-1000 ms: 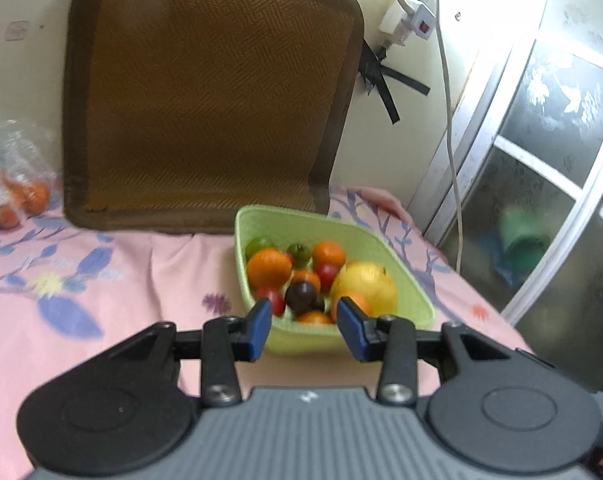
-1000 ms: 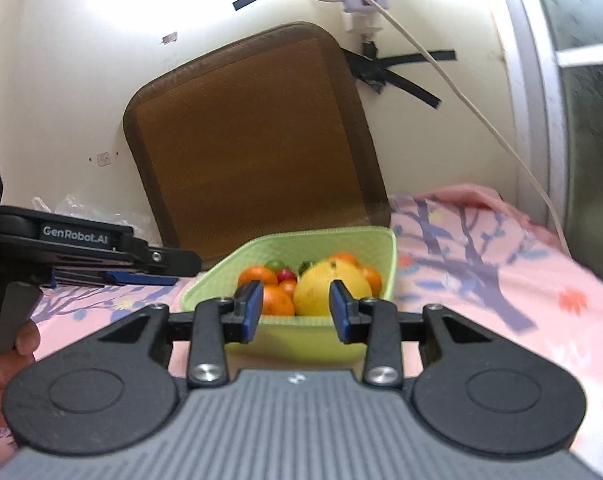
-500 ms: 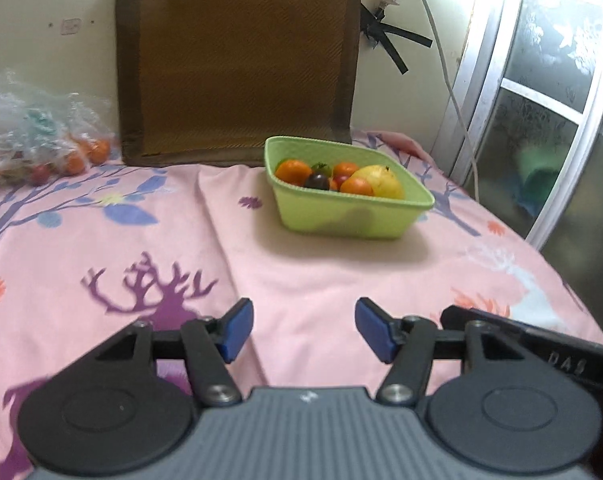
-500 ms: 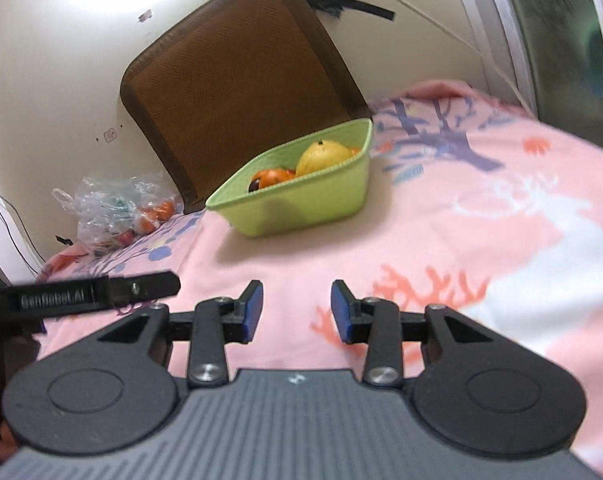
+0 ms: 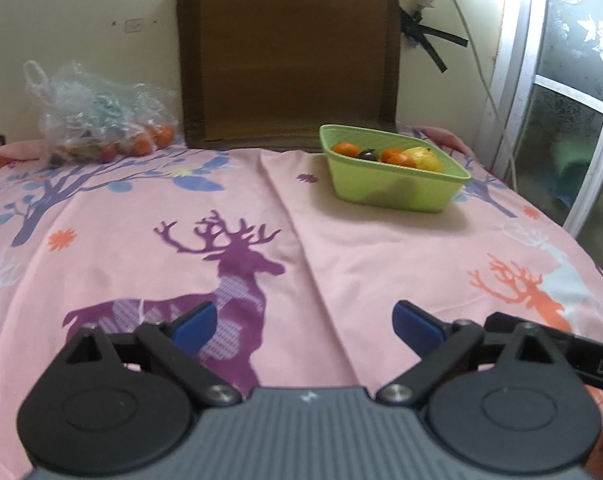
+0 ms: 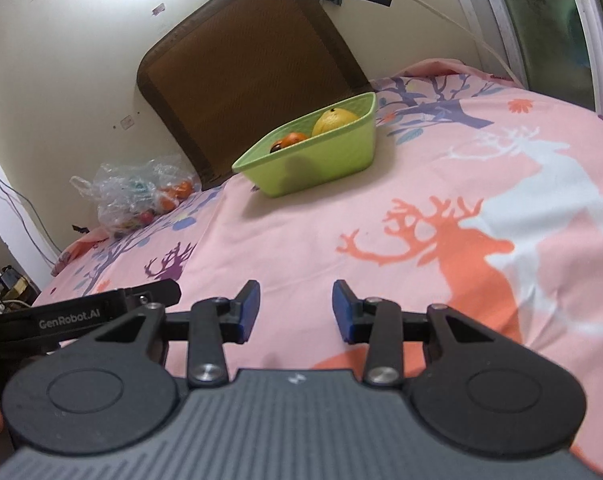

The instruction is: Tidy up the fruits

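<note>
A green basket (image 5: 397, 194) (image 6: 321, 160) stands on the pink bedsheet at the far side, holding oranges (image 5: 345, 148), a dark plum (image 5: 367, 155) and a large yellow fruit (image 5: 423, 158) (image 6: 333, 120). My left gripper (image 5: 303, 326) hovers low over the sheet, well short of the basket; its jaws are opening wide with nothing between them. My right gripper (image 6: 295, 310) is also back from the basket, its jaws parted and still opening, with nothing in the gap. Part of the left gripper's body (image 6: 81, 312) shows at the left of the right wrist view.
A clear plastic bag (image 5: 97, 120) (image 6: 137, 196) with more small fruits lies at the far left by the wall. A brown cushion (image 5: 289, 52) leans on the wall behind the basket. A frosted glass door (image 5: 573, 92) and a hanging cable (image 5: 477, 52) are at the right.
Both grippers have pulled back from the basket, which now looks far smaller. The left jaws have spread from narrow to wide. The right jaws have widened slightly.
</note>
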